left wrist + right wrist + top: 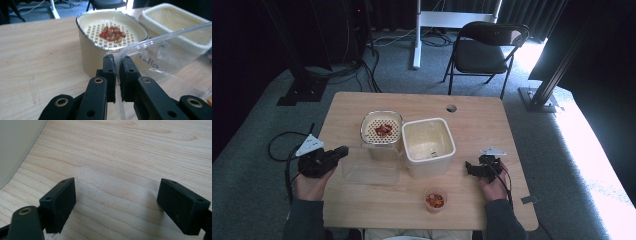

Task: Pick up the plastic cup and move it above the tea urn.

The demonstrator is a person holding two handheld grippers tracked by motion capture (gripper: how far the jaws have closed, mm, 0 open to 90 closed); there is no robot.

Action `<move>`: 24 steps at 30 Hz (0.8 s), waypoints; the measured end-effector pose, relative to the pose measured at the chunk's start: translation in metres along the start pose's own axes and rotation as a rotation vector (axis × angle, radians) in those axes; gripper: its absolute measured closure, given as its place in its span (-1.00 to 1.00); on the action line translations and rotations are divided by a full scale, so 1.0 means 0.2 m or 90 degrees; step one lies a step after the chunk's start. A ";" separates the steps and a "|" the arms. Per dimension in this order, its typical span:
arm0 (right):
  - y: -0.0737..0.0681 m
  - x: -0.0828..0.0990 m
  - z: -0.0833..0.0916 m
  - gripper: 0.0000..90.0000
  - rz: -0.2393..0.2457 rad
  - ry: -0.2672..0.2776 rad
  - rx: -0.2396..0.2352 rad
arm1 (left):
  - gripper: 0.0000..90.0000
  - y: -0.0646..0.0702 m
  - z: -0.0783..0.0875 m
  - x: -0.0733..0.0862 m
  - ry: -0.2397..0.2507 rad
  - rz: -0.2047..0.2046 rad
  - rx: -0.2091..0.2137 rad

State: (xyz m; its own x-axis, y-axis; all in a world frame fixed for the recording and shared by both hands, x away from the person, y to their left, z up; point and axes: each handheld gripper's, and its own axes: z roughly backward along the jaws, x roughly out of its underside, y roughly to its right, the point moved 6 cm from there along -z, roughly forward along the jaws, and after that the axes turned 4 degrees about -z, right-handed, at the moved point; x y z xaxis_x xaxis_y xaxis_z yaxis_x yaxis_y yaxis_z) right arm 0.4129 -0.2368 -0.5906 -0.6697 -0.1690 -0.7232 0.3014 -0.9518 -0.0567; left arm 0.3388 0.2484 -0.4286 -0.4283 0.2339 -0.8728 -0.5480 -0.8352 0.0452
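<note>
The left gripper (117,75) pinches the left rim of the clear, square plastic container (371,166), which extends rightward at the table's near left, just before the cream perforated strainer tub (382,131), tilted.

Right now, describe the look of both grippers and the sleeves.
Both the left gripper and the right gripper are black, with blocky rectangular jaws, a grey three-cornered plate on top and a trailing black cable. The sleeves are dark grey-green.

Faint grey lettering, perhaps "hello" seen turned, stands on the clear plastic container (160,57) right of centre in the left gripper view; nothing else is legible.
</note>
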 end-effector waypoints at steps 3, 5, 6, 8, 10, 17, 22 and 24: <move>0.00 0.00 0.00 -0.67 0.000 0.000 0.000 | 0.89 0.01 0.00 -0.04 0.007 -0.008 0.000; 0.00 0.00 0.00 -0.67 0.000 0.000 0.000 | 0.89 0.00 0.00 -0.07 0.012 -0.013 -0.002; 0.00 0.00 0.00 -0.67 0.000 0.000 0.000 | 0.89 0.00 0.00 -0.08 0.014 -0.014 -0.002; 0.00 0.00 0.00 -0.67 0.000 0.000 0.000 | 0.89 0.00 0.01 -0.11 0.017 -0.016 -0.004; 0.00 0.00 0.00 -0.67 0.000 0.000 0.000 | 0.89 0.00 0.01 -0.13 0.021 -0.020 -0.006; 0.00 0.00 0.00 -0.67 -0.001 0.000 0.000 | 0.89 0.01 0.00 -0.25 0.035 -0.032 -0.002; 0.00 0.00 0.00 -0.67 0.001 0.001 0.000 | 0.89 0.03 -0.03 -0.34 0.044 -0.035 0.002; 0.00 0.00 0.00 -0.67 0.001 0.000 0.000 | 0.89 0.03 -0.04 -0.38 0.043 -0.037 0.002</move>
State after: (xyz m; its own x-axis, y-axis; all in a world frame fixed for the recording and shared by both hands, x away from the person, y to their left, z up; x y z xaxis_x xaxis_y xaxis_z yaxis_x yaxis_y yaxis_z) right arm 0.4130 -0.2370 -0.5906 -0.6688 -0.1712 -0.7234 0.3029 -0.9514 -0.0549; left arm 0.3745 0.2216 -0.3666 -0.3457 0.2477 -0.9051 -0.5733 -0.8193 -0.0052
